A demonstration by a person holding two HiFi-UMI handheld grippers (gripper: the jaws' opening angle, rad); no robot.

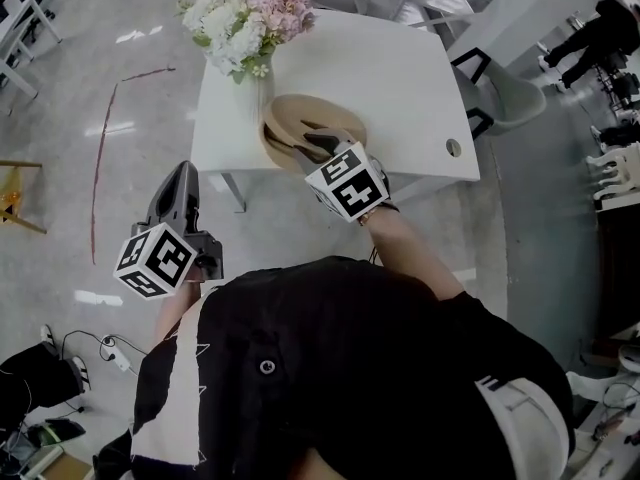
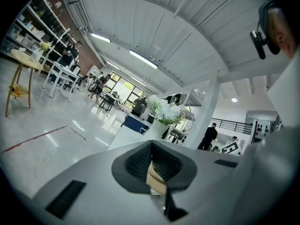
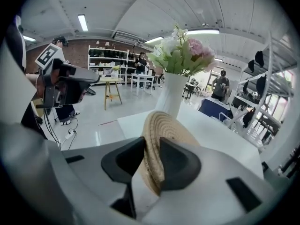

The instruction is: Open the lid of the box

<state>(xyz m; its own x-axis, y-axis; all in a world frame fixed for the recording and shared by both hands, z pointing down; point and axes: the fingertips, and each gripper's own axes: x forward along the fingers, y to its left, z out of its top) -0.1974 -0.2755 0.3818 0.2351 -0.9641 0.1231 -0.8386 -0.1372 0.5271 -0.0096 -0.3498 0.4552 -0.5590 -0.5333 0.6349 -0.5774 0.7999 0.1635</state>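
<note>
So the right gripper point(image 1: 316, 140) was at the near edge of the white table point(image 1: 410, 78), and its jaws were clamped on the rim of the woven lid point(image 3: 161, 125). In the right gripper view both dark pads point(image 3: 176, 165) sat against the straw weave, one on each side, with the lid standing up on edge between them rather than lying flat. From the head view the lid looked like a tan disc tipped up over the round woven box point(image 1: 277, 154), which sat near the table's front left corner. Just behind it was the bunch of pink and white flowers point(image 1: 250, 18) in a white vase. The left gripper point(image 1: 180, 175) wasn't doing anything with the box. It was off the table to the left, over the grey floor point(image 1: 120, 88), well apart from the box and pointing away from the person. Its jaws were pretty much together in the left gripper view. There was a tan sliver point(image 2: 157, 179) showing in the narrow gap between the pads, but honestly I couldn't tell what it was. That same view caught the table and flowers in the distance, past the jaw tips.
</note>
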